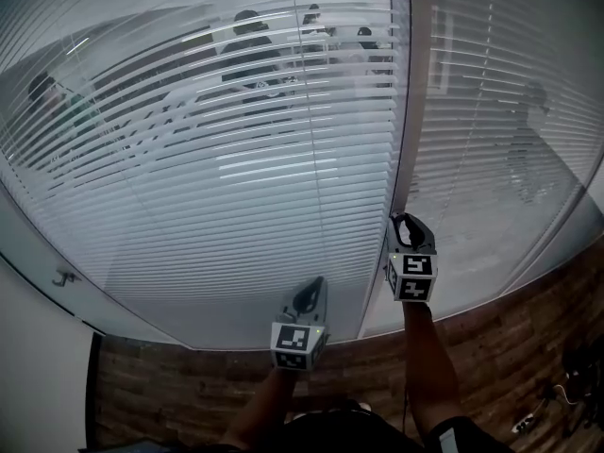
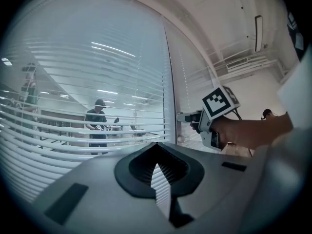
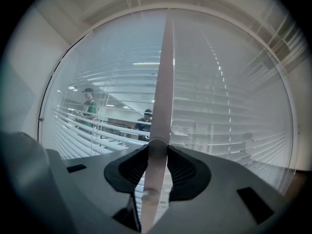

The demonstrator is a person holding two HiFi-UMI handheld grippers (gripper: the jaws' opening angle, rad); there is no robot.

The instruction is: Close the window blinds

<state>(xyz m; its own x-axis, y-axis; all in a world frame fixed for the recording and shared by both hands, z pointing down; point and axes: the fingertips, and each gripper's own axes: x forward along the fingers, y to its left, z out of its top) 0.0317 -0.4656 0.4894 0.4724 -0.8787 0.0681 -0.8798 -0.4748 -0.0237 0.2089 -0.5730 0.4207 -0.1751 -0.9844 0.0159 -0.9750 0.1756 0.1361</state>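
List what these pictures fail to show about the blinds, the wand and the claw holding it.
- Wand below the grip: right gripper view, cut off by the bottom edge.
- Wand's top joint: right gripper view, too small to read.
- Right claw grip: head view, hidden by its own body.
- People behind the blinds: every view, broken up by slats.

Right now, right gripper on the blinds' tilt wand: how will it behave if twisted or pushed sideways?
The tilt wand looks straight, slim and rigid, so it probably carries a twist. It seems hung from the top, so a sideways push likely swings it. Its smooth round surface may slip in the right gripper.
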